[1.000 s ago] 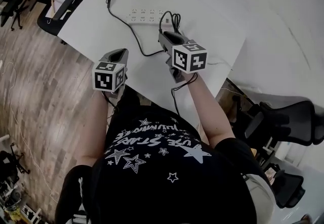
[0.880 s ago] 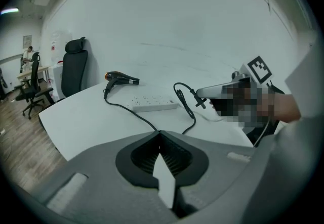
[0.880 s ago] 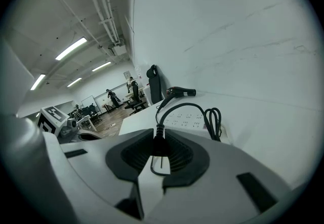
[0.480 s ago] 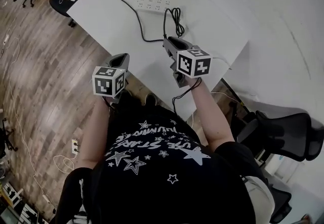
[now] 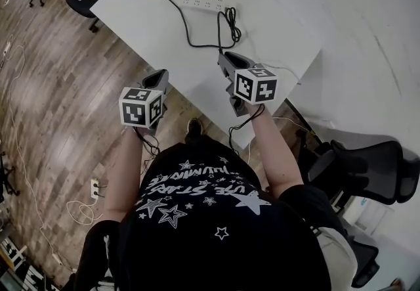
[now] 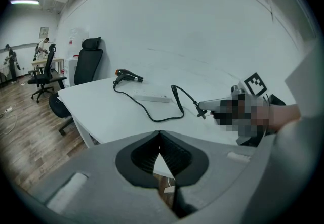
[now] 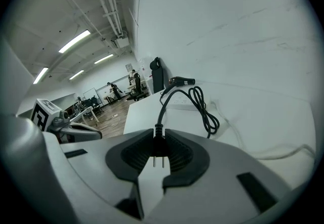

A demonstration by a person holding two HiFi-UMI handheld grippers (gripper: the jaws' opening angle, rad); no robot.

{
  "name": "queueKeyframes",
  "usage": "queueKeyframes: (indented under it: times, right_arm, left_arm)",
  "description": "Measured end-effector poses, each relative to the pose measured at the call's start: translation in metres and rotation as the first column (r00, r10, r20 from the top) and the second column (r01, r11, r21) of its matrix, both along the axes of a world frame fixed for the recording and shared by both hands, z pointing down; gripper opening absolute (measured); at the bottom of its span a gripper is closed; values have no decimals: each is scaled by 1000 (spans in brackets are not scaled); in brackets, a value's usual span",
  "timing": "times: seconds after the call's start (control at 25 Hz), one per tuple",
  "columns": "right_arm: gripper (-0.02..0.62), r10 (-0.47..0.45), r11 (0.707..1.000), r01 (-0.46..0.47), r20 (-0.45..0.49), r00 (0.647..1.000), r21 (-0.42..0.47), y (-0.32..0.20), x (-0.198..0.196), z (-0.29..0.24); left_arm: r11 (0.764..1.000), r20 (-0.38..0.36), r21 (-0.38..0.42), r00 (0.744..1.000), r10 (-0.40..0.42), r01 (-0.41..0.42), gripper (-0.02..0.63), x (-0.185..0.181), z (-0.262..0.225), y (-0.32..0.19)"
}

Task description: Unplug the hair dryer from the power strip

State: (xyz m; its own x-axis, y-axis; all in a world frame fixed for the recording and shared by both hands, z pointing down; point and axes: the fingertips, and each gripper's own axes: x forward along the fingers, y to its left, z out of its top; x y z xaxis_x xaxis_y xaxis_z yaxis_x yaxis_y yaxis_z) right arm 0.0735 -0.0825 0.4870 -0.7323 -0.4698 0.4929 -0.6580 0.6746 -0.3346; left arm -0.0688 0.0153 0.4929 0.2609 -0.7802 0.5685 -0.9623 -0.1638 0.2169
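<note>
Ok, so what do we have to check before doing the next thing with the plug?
1. Plug out of the strip: ok, its prongs are bare and well away from the strip.
2. Right gripper's hold: ok, jaws shut on the plug's body.
3. Cord free to follow: cannot tell, a bundled loop lies by the strip.
4. Left gripper free to help: ok, jaws shut on nothing, by the table's near edge.
5. Dryer safe: ok, it lies at the table's far end.
</note>
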Motion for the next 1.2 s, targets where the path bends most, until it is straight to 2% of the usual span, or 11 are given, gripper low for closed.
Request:
queueKeyframes:
  times: [0.2, 0.8, 1.2]
  right_arm:
    - [78, 38, 999, -38, -35, 999, -6, 23, 17, 12]
    - [74, 109, 993, -110, -51, 993, -32, 93, 74, 29]
    - [71, 143, 989, -146, -73, 987, -38, 124, 101, 39]
  left_arm:
    - [1000, -26, -7, 1000, 9, -9, 8, 9, 6, 27]
    - [999, -46, -41, 999, 13, -14, 8, 49, 19, 110]
    - [997, -50, -47, 997, 52, -54, 8, 75, 26, 140]
